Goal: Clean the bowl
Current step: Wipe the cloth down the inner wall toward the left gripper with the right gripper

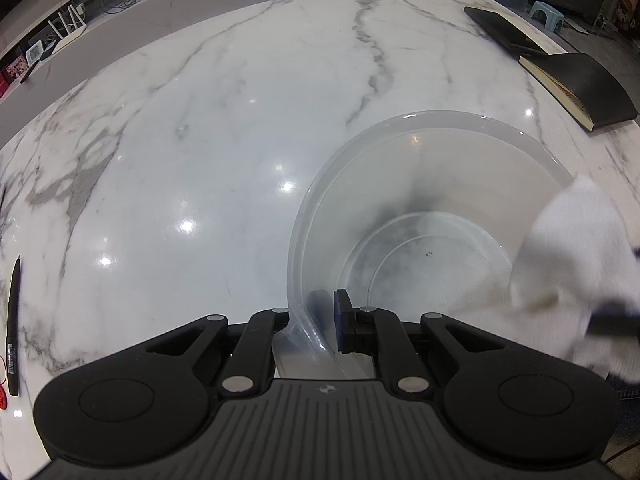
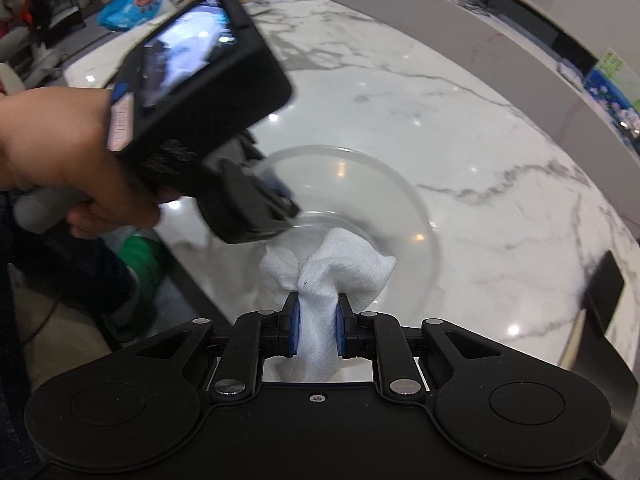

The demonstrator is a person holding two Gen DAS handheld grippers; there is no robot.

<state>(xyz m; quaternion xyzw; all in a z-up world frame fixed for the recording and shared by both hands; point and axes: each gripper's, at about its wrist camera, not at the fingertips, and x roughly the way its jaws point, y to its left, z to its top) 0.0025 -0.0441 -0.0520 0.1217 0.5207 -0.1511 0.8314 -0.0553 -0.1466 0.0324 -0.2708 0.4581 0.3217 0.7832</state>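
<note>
Gripper work is split between two tools, and from the left wrist view the left gripper (image 1: 326,320) is seen clamped on the near wall of the bowl (image 1: 432,200), one blue pad inside the rim and the other finger outside it, with the thin clear wall pinched between. The bowl sits on the marble desk (image 1: 200,140), to the right of the view's centre, and a few small dark specks are visible on its floor. A white cloth (image 1: 568,264) is seen entering the bowl over its right rim. Two dark notebooks (image 1: 580,88) lie well apart at the far right edge, and a pen (image 1: 14,320) lies at the left edge. From the right wrist view, the right gripper (image 2: 316,328) is seen closed on the bunched cloth (image 2: 332,268), whose loose end rests inside the bowl (image 2: 360,184) near its near wall. The left gripper (image 2: 260,208) is seen held by a hand (image 2: 60,152) and pinching the bowl's left rim. The bowl is judged to be light, thin plastic: fairly stiff, smooth and likely slippery, and apt to slide or flex if pressed hard. It is best held at the rim, as it is now. The cloth is judged soft and pliant, and is best pinched at its gathered middle.
</note>
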